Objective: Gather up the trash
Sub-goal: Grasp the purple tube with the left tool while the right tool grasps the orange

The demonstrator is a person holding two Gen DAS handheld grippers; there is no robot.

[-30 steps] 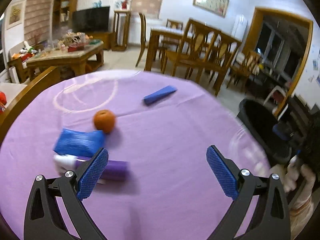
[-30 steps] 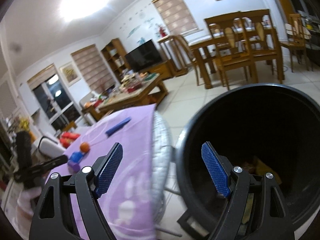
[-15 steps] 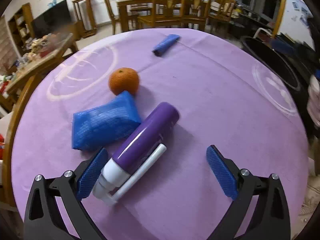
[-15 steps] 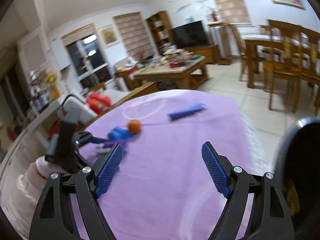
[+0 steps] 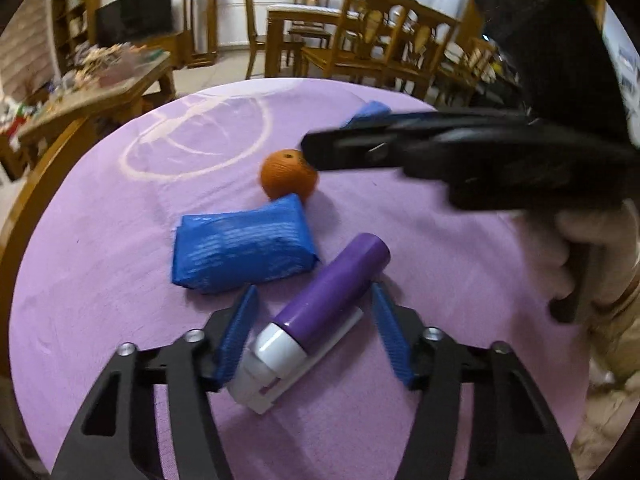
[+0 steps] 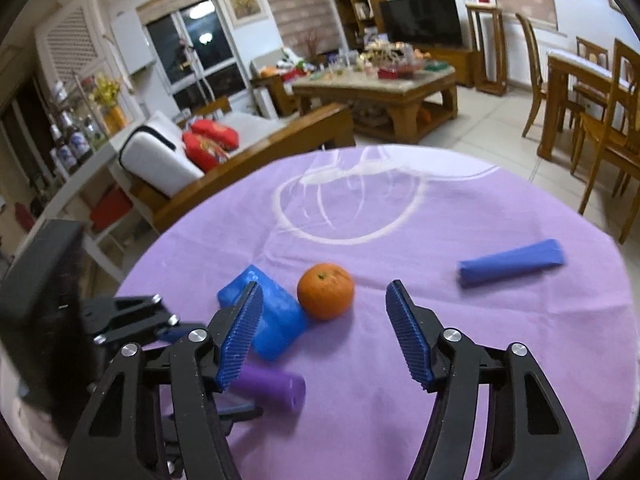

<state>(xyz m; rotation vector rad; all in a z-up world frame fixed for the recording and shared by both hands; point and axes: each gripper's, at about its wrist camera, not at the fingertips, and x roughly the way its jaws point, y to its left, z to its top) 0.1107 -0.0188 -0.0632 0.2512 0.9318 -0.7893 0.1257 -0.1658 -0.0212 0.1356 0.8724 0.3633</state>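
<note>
In the left wrist view, the left tongs (image 5: 314, 334) are at the bottom centre of the frame, and their blue pads stand on both sides of a purple bottle (image 5: 320, 312) with a white cap. The bottle lies on its side on the table (image 5: 100, 240), which has a purple cloth, and its cap end points to the camera. The pads are close to the bottle, but I cannot tell if they already press on it. Just beside the bottle, to the upper left of it, lies a blue packet (image 5: 240, 252). An orange (image 5: 289, 176) sits above the packet and seems to touch its corner. The right tongs (image 5: 320, 152) come in from the right side of this frame, with their tip over the orange.

In the right wrist view, the right tongs (image 6: 324, 332) are apart and hold nothing; the orange (image 6: 326, 290) shows between their pads, a little further away. The blue packet (image 6: 276, 320) is at the left of the orange, and the purple bottle (image 6: 272, 390) is at the lower left. A blue roll (image 6: 512, 262) lies alone at the right of the frame, well apart from the other things.
</note>
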